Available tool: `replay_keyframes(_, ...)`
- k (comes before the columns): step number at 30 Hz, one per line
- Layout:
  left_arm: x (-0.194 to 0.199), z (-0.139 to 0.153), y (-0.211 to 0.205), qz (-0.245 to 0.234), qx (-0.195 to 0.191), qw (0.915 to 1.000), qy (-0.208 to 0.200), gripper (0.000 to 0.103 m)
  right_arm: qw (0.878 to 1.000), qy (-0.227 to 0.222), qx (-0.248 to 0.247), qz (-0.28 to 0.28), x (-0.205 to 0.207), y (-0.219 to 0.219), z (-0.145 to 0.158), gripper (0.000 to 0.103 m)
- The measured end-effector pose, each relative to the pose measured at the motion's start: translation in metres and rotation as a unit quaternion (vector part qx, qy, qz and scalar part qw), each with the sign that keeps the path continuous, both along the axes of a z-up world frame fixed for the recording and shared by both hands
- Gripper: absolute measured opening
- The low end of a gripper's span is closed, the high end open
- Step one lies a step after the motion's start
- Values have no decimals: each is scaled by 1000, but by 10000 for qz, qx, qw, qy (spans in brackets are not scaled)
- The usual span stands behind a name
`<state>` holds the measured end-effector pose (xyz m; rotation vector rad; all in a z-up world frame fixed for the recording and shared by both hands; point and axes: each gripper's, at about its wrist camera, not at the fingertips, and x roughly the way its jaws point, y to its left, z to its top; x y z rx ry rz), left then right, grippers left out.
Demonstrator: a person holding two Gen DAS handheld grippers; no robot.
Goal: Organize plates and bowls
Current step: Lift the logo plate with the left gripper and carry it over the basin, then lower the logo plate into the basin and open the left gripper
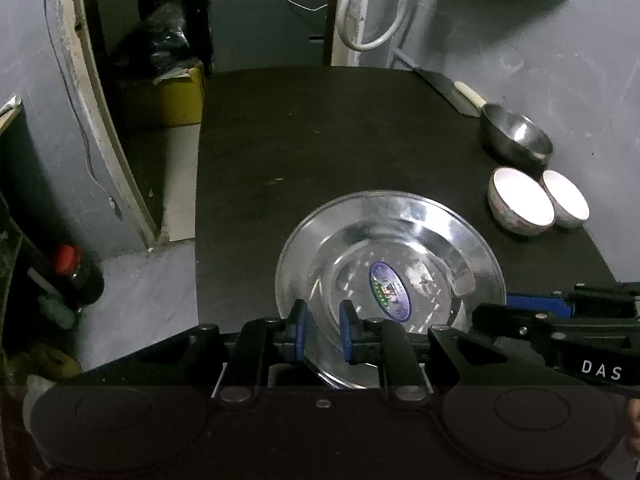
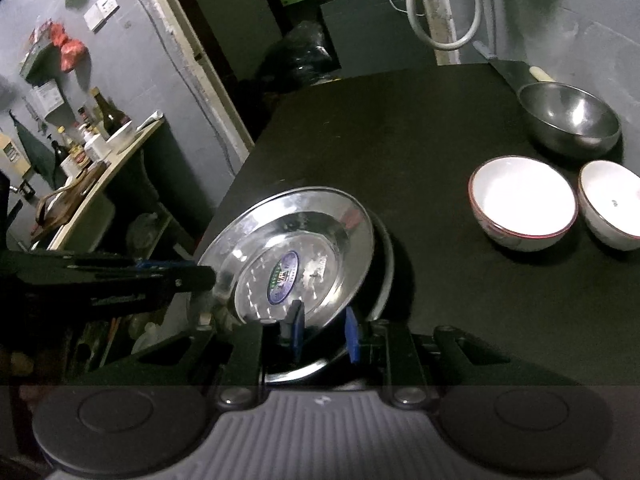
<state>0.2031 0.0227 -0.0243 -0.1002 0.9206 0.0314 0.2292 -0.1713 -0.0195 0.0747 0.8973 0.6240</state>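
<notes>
Left hand-held gripper is closed on the near rim of a steel plate, blue pads on either side of the rim. Right hand-held gripper is clamped on the rim of the same plate from its own side; in the right wrist view the left one enters from the left edge and meets the plate's left rim. The plate is tilted, left side raised, with an oval sticker in its middle. Under it, in the right wrist view, the rim of a second steel plate shows; cannot tell whether the two touch.

Both sit near the front of a dark worktop. To the right, well apart from the plates, two white bowls stand just beside each other, upright. Behind them a steel bowl, upright, near the wall. Past that a cleaver with a pale handle lies at the worktop's far right edge.

A white hose loops on the far wall. A yellow box sits on the floor left of the worktop. A side shelf with bottles is at far left.
</notes>
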Motion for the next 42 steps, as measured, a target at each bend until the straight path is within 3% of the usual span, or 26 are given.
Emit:
replay_keyframes(8,0,1,2,82,-31,10000,-24,20,10000,-25,-3,-78,-2,-6,0,27)
replay_keyframes(13,0,1,2,83,-30,10000,-28,27,9998,-29,-8,-179,-3,-9,1,32)
replay_keyframes(17,-1,3,2,103,-56,9999,-90,44,9997,-25,11,-239,-5,-13,0,36)
replay_keyframes(20,-2,6,2,183,-80,9996,-209,79,9995,-43,57,-322,-8,-18,1,53)
replay_keyframes(21,-2,8,1,225,-54,9994,-274,85,9993,-48,73,-361,-9,-21,1,56)
replay_keyframes(26,1,14,-2,308,-40,9985,-444,100,9981,-29,130,-603,-11,-36,1,82)
replay_keyframes(32,12,16,-7,324,-242,9983,-423,101,9952,-159,209,-942,-16,-60,0,103)
replay_keyframes(42,42,14,-18,423,-991,9940,-206,102,9896,-494,155,-1342,-9,-88,2,103)
